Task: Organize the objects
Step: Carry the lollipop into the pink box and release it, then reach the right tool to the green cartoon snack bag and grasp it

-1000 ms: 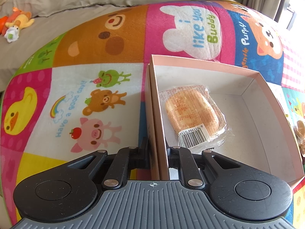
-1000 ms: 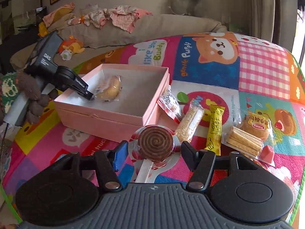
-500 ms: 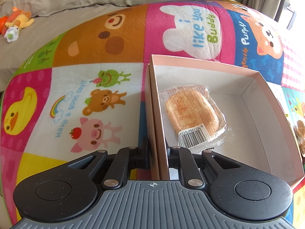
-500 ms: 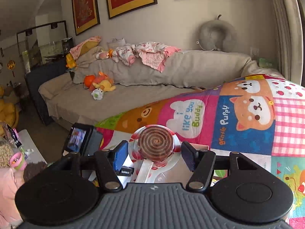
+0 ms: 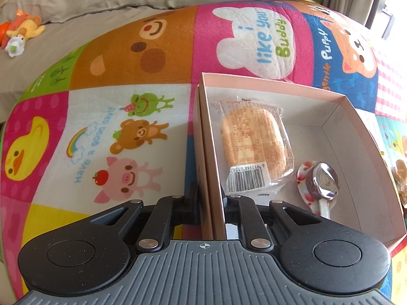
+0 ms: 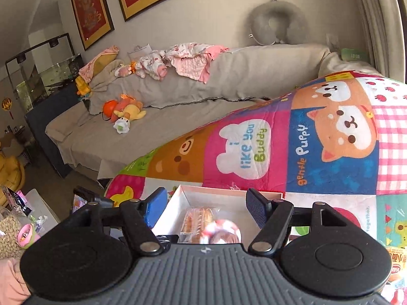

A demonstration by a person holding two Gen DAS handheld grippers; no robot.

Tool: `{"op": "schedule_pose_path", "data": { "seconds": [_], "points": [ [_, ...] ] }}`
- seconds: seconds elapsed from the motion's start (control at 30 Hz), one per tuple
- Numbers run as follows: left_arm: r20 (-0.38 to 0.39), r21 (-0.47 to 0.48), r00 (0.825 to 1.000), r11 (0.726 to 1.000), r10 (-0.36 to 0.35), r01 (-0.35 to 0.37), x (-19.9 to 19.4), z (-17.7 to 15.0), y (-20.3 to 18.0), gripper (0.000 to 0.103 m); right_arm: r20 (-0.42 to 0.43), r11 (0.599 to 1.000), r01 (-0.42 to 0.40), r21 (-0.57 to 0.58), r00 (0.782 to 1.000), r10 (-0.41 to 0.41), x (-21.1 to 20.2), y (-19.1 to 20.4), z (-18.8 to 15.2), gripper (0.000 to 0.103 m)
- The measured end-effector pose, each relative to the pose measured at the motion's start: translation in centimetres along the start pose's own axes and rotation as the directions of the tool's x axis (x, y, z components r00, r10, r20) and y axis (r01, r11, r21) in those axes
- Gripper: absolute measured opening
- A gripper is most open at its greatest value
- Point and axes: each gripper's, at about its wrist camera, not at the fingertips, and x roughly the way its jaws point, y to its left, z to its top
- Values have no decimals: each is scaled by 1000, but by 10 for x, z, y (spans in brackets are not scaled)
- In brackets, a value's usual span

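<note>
Daylight is admitted from the right, where the window edge (image 5: pixel 391 12) is overexposed. Straight lines are bowed by fisheye distortion. The lollipop (image 6: pixel 223 231) is blurred in the right view.

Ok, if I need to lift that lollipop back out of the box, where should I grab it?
Probably the white stick, coming from above: the lollipop lies flat on the box floor, its disc head broad and wrapped in slick film, beside the bun packet.
</note>
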Motion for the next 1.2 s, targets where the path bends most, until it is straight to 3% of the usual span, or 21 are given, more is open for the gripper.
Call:
{"op": "schedule_pose_path", "data": {
  "seconds": [0.07, 0.3, 0.6, 0.97, 1.2],
  "points": [
    [1, 1, 1000, 1000, -1, 1, 0, 0, 0, 15, 2, 999, 32, -14, 999, -32, -5, -6, -8, 75],
    [2, 0, 1000, 1000, -4, 4, -1, -1, 1, 15, -44, 986, 168, 17, 985, -167, -25, -57, -52, 76],
    [-1, 1, 1000, 1000, 2, -2, -1, 0, 0, 15, -129, 927, 372, 44, 923, -364, -38, -125, -117, 76],
    [-5, 5, 1000, 1000, 9, -9, -1, 1, -2, 15, -142, 892, 449, 49, 887, -439, -41, -143, -145, 76],
    [-8, 4, 1000, 1000, 16, -16, 0, 1, -2, 15, -143, 893, 449, 18, 885, -442, -49, -128, -176, 76]
  ]
}}
